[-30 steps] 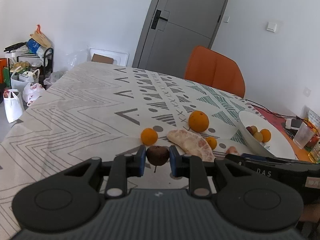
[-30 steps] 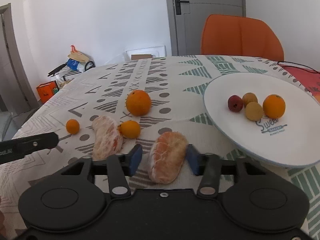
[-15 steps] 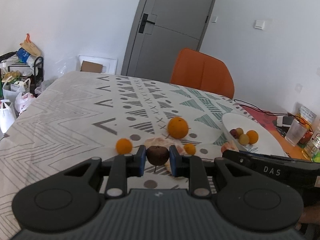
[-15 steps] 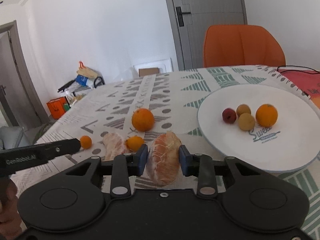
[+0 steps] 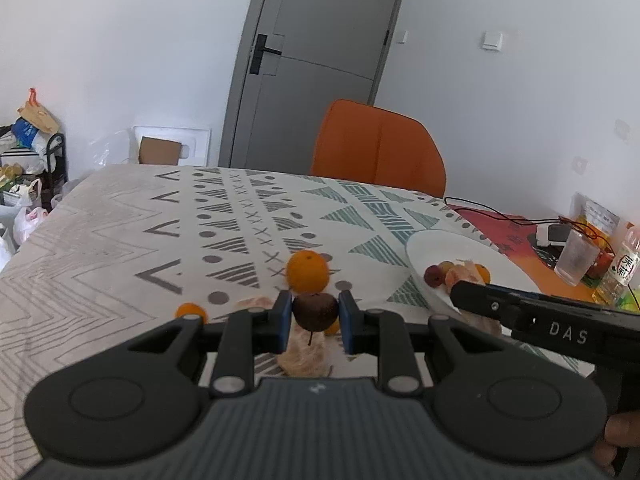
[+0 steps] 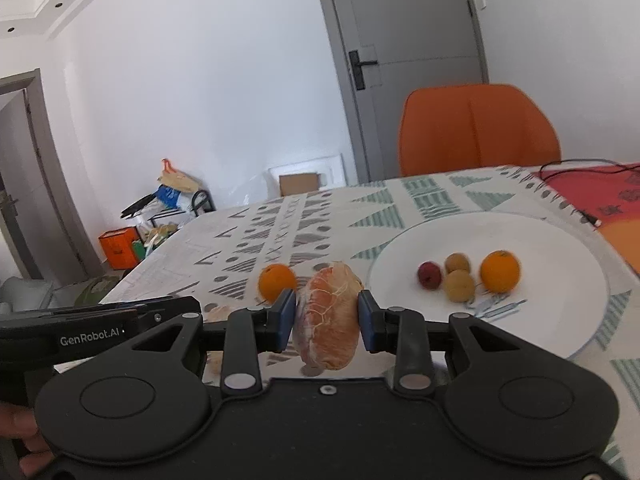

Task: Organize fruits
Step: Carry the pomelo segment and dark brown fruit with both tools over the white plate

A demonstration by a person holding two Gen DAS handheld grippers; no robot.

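A dark brown fruit (image 5: 315, 311) is clamped between the fingers of the left gripper (image 5: 314, 320). A peeled citrus piece (image 6: 328, 316) is gripped by the right gripper (image 6: 327, 318), with the white plate (image 6: 560, 320) at 2 o'clock.

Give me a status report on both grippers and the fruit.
Left gripper shut on dark fruit. Right gripper shut on peeled segment, short of white plate. Nothing between it and the plate.

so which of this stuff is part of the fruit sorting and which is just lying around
Job:
- white round plate
- peeled orange pomelo chunk in right tongs
- dark brown round fruit in left tongs
- large orange on tablecloth

Lying about:
- clear plastic cup
- orange chair
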